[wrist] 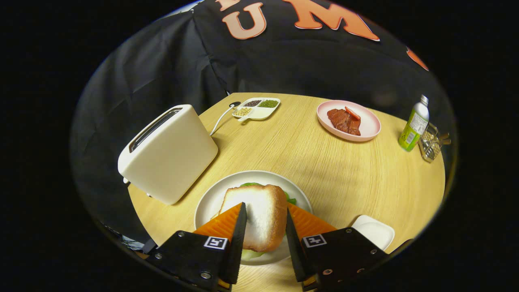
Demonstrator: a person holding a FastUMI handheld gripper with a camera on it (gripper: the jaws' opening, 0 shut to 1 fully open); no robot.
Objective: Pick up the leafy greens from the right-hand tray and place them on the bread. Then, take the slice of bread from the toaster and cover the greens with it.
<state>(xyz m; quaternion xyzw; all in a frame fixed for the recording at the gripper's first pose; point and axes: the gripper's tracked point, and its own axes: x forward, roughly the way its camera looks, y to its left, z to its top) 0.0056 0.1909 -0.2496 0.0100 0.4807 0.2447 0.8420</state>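
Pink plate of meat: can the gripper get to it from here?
Probably yes. The gripper is shut on the bread slice over the white plate; bare tabletop lies between it and the pink plate.

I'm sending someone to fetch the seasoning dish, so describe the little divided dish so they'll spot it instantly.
On the round wooden table, look past the white toaster, where its cord ends. The small white divided dish sits there, far beyond the tool holding bread. It alone has compartments, filled with dark, green and pale grains.

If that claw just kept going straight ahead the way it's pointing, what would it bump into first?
Probably the slice of bread lying between the fingers of the claw, atop the greens on the white plate. Whether the fingers already touch it is unclear.
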